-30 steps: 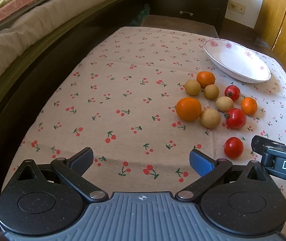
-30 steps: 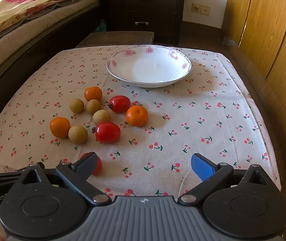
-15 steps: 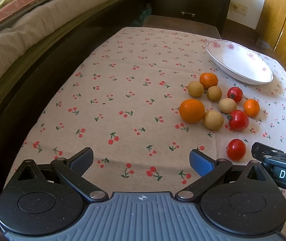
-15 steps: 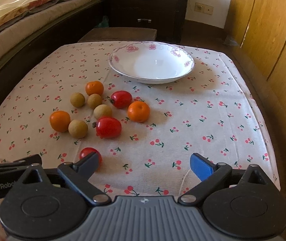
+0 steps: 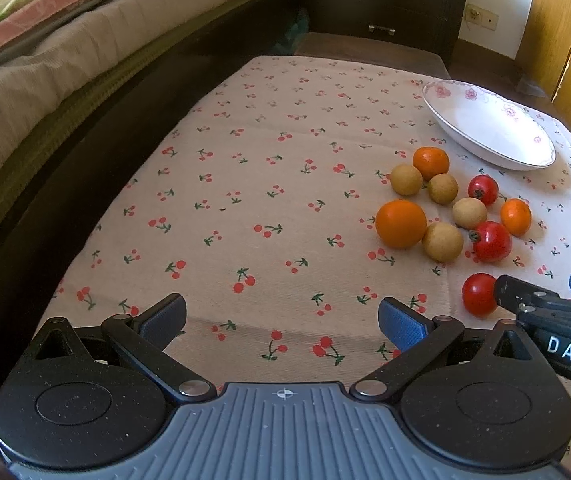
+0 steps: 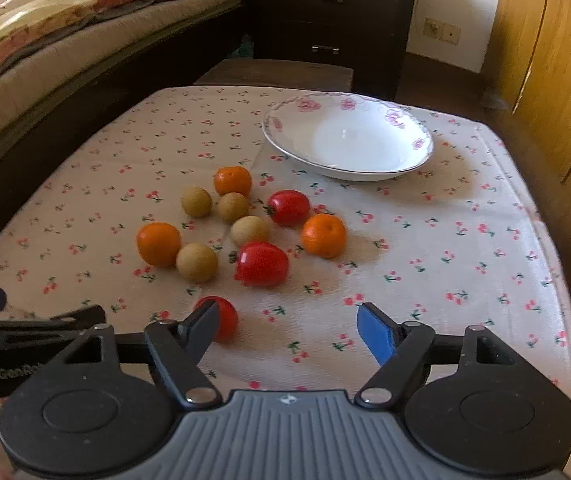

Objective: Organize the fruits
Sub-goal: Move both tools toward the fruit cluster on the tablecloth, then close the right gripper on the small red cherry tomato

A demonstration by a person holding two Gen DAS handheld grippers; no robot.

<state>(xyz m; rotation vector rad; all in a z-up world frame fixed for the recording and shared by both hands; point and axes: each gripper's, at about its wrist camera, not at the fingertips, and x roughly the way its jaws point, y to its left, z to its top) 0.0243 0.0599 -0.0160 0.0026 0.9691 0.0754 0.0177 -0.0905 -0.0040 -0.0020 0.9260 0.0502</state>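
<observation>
1. The left gripper (image 5: pixel 281 320) was released, with its two blue-padded fingers wide apart at the bottom of the left wrist view, and only the cherry-print cloth was between them.
2. The right gripper (image 6: pixel 287 328) was also released. In the right wrist view its dark left finger (image 6: pixel 201 326) was just in front of the nearest tomato (image 6: pixel 223 318) and covered a part of it; I could not tell if they touched.
3. In the left wrist view the same nearest tomato (image 5: pixel 479 294) lay at the lower right, just beside the tip of the right gripper, which entered from the right edge of the frame.
4. The other fruits lay in a loose group on the table (image 6: pixel 445 260), left of the centre in the right wrist view: three oranges, one of them the large orange (image 6: pixel 158 244), four pale brown round fruits such as the one (image 6: pixel 196 262) beside that orange, and two more tomatoes, one (image 6: pixel 262 264) near the middle.
5. The white bowl (image 6: pixel 365 168) with pink flowers on its rim stood behind the group, in the upper centre of the frame, and held no fruit.
6. A bed (image 6: pixel 65 32) was in the upper left and a dark drawer cabinet (image 6: pixel 325 12) at the top.
</observation>
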